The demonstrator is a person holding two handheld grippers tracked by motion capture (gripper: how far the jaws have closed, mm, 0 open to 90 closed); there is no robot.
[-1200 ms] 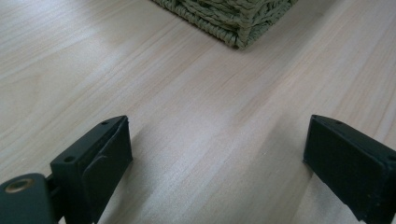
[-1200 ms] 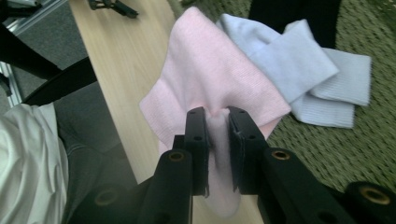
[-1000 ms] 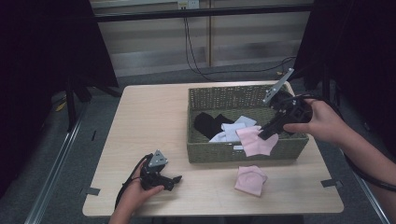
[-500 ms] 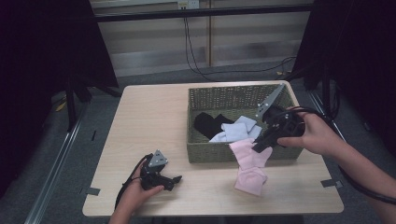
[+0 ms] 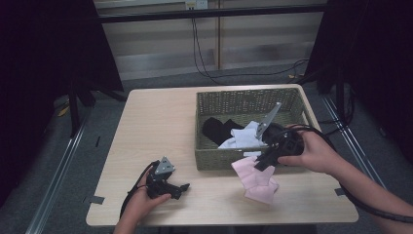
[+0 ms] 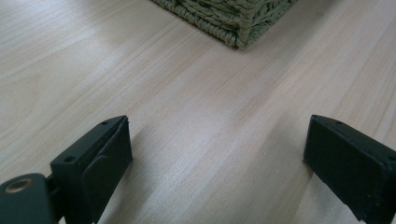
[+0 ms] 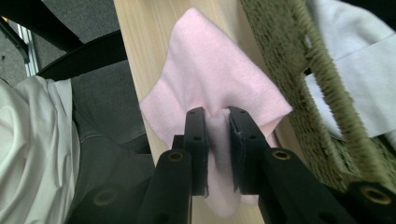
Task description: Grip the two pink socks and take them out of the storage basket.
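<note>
My right gripper [image 5: 259, 164] is shut on a pink cloth [image 5: 245, 171] just in front of the green woven basket [image 5: 214, 158], low over the table. The cloth hangs down onto a second pink cloth [image 5: 265, 193] lying near the table's front edge. In the right gripper view the jaws [image 7: 217, 116] pinch a fold of the pink cloth [image 7: 205, 70] beside the basket's rim [image 7: 299, 70]. My left gripper [image 5: 182, 187] rests on the table at the front left, open, with nothing between its fingers [image 6: 215, 154].
Inside the basket lie a black cloth [image 5: 216, 129] and a white cloth [image 5: 241, 136], the white one also near the rim [image 7: 355, 42]. A basket corner [image 6: 233, 18] stands ahead of the left gripper. The person's lap [image 7: 93, 140] is below the table edge.
My right gripper has carried the pink cloth out over the basket's front wall and down toward the table, onto the other pink cloth. The left gripper has stayed put.
</note>
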